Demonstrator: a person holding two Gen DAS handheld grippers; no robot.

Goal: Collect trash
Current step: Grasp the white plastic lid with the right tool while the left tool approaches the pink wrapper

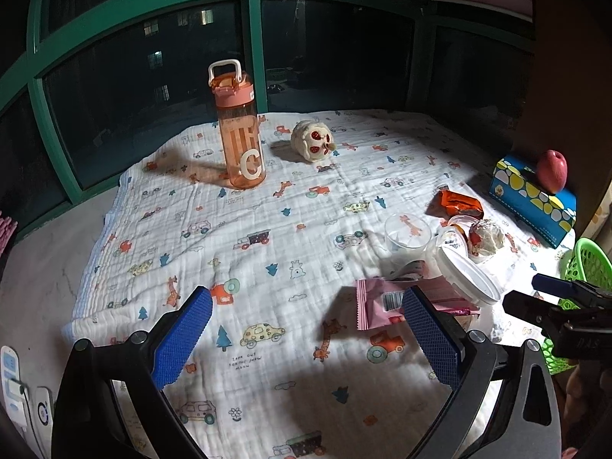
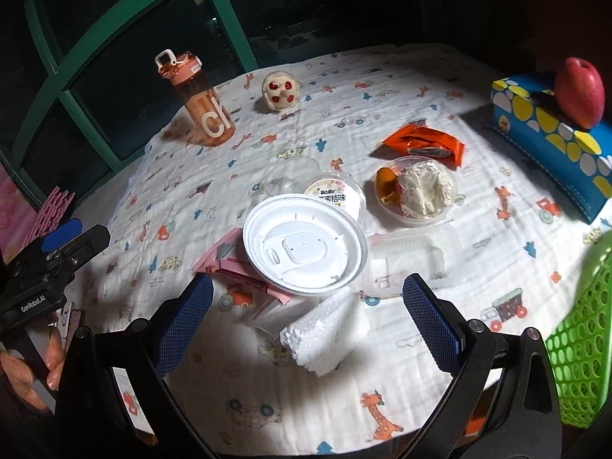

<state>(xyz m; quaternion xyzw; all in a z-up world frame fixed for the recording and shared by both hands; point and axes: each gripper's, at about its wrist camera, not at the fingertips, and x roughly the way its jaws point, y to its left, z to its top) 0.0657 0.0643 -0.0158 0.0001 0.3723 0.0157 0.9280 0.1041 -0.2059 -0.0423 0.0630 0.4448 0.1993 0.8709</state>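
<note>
Trash lies on a patterned cloth [image 2: 267,153]: a white lid [image 2: 304,243], a pink wrapper [image 1: 378,304], a white foam piece [image 2: 325,332], a clear cup with crumpled paper [image 2: 419,189], an orange wrapper [image 2: 424,143], a clear tray [image 2: 413,258] and a labelled cup [image 2: 338,195]. My right gripper [image 2: 306,321] is open and empty, just in front of the foam piece and lid. My left gripper [image 1: 306,336] is open and empty above the cloth, its right finger beside the pink wrapper. A green basket [image 2: 581,344] stands at the right.
An orange water bottle [image 1: 241,130] and a skull toy [image 1: 311,141] stand at the back. A blue tissue box [image 2: 550,137] with a red apple [image 2: 579,91] on it sits at the right. A dark window with a green frame [image 1: 256,46] lies behind.
</note>
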